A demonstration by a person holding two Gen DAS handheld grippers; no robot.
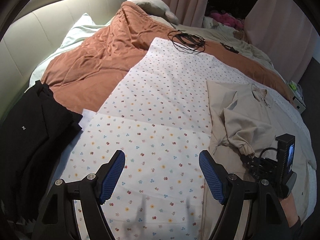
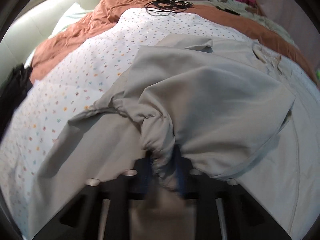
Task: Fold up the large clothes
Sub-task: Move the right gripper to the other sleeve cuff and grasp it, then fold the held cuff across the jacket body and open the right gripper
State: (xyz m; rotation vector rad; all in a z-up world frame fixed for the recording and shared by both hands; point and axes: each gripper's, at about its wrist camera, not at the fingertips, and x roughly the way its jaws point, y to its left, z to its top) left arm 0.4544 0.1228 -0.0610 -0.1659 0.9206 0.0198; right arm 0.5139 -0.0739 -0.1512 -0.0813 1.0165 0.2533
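A large beige jacket [image 1: 248,116] lies on a white floral sheet [image 1: 152,120] on the bed, collar toward the far side. My left gripper [image 1: 162,172] is open and empty above the sheet, left of the jacket. My right gripper [image 1: 250,160] is at the jacket's sleeve cuff [image 1: 245,147]. In the right wrist view my right gripper [image 2: 164,160] is shut on the elastic cuff [image 2: 158,140], and the sleeve and jacket [image 2: 220,100] bulge over it. Its fingers are mostly hidden by cloth.
A black garment [image 1: 34,132] lies at the left edge of the bed. An orange quilt [image 1: 96,56] and pillows lie behind. A coil of black cable [image 1: 188,40] sits at the sheet's far end. Pink curtains [image 1: 180,0] hang beyond.
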